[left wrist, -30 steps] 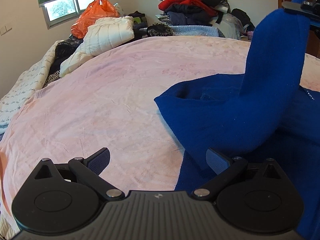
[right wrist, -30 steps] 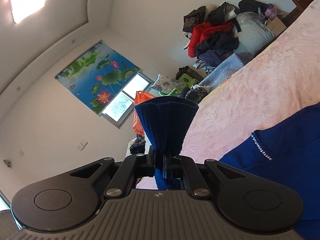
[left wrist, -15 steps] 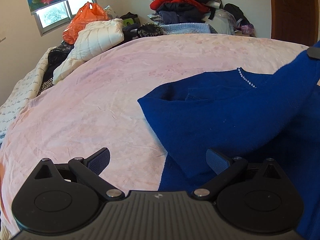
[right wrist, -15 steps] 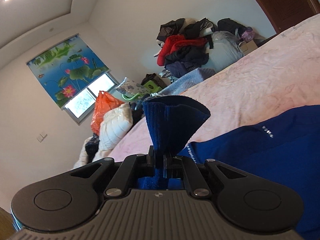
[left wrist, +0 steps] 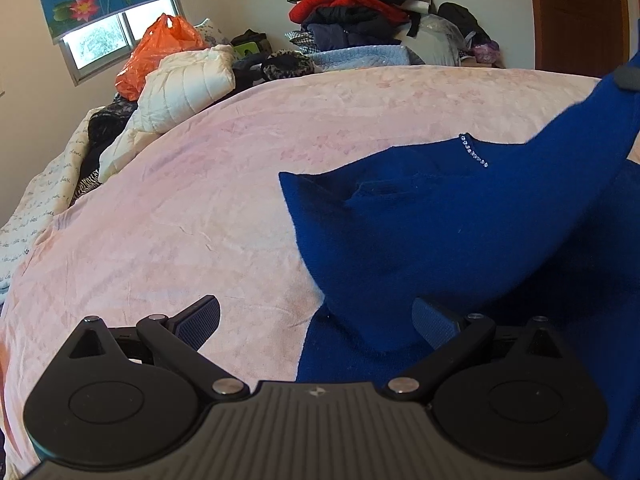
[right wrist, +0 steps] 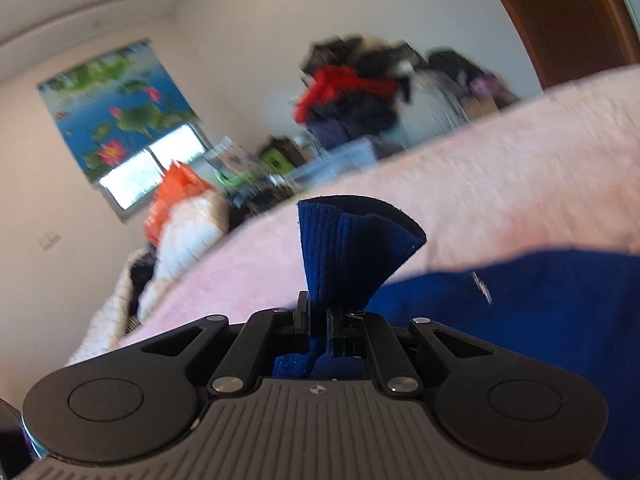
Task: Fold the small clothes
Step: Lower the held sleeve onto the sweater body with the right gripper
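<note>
One blue sweater (left wrist: 460, 240) lies on the pink bed cover (left wrist: 200, 200), toward the bed's right side as the left wrist view shows it, with bare cover stretching away to the left edge and to the far edge. Its body is spread flat; a row of small shiny beads (left wrist: 474, 152) marks a spot near its far edge, and a pointed fold of the fabric juts toward the bed's left side. Its sleeve (left wrist: 580, 152) runs as a long band from near the left gripper (left wrist: 316, 318) diagonally up and away to the right, so the sleeve's long axis slants from the near middle of the bed toward the far right, where it rises off the cover. The right gripper (right wrist: 318, 320) has its fingers clamped together on the ribbed cuff (right wrist: 352, 248), which fans out above the pinch and points up and away toward the far edge of the bed. The left gripper has its fingers wide apart and holds nothing; its left pad (left wrist: 200, 320) is over bare cover, its right pad (left wrist: 434, 320) against the sweater's near fold. Beyond the far edge sit piled clothes (left wrist: 360, 12), a white quilted jacket (left wrist: 180, 88) and an orange bag (left wrist: 160, 52).
</note>
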`<state>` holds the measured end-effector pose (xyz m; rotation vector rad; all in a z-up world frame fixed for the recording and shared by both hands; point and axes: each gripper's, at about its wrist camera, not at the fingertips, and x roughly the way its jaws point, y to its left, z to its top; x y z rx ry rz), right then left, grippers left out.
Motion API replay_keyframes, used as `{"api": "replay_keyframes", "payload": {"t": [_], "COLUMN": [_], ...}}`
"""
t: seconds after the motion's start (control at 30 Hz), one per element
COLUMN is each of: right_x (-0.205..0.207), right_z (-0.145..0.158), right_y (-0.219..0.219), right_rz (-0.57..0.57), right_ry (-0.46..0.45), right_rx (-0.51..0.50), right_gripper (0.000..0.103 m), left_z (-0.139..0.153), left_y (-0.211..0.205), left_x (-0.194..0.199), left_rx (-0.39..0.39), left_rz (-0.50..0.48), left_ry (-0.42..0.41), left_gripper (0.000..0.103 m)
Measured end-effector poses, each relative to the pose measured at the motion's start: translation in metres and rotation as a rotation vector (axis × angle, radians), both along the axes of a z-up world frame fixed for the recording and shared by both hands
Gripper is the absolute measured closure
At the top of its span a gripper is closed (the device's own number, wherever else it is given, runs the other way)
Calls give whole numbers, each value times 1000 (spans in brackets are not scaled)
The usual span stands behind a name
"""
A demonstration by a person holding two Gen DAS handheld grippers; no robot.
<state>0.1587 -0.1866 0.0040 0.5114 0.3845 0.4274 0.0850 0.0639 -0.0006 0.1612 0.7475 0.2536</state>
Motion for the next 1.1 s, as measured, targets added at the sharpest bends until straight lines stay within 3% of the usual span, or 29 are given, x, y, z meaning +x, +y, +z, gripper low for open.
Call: {"api": "replay_keyframes", "payload": {"t": [0.1,0.23,0.37,1.03,1.1], "right_x": [-5,1,-4,-15,-14], "right_z": [6,-22,-43,-75,-82], "right_y": [-21,-54,-61,-86,-90], "right_rz": [-58,-167,-180,-265,-268], "right_ry": [-40,105,146,226,264], "right_rx": [32,32,33,-10,9], "right_gripper": [93,92,92,92,84], "left_z": [2,-1,-5,-2,0], "left_y": [3,4,2,-4,-5], "left_x": [2,3,6,5,4], "left_rx": [-10,-15,-10,-27,-35], "left_rz": [10,15,8,-12,-18], "left_ry": [-4,3,22,25,22], "left_gripper": [0,0,0,0,0]}}
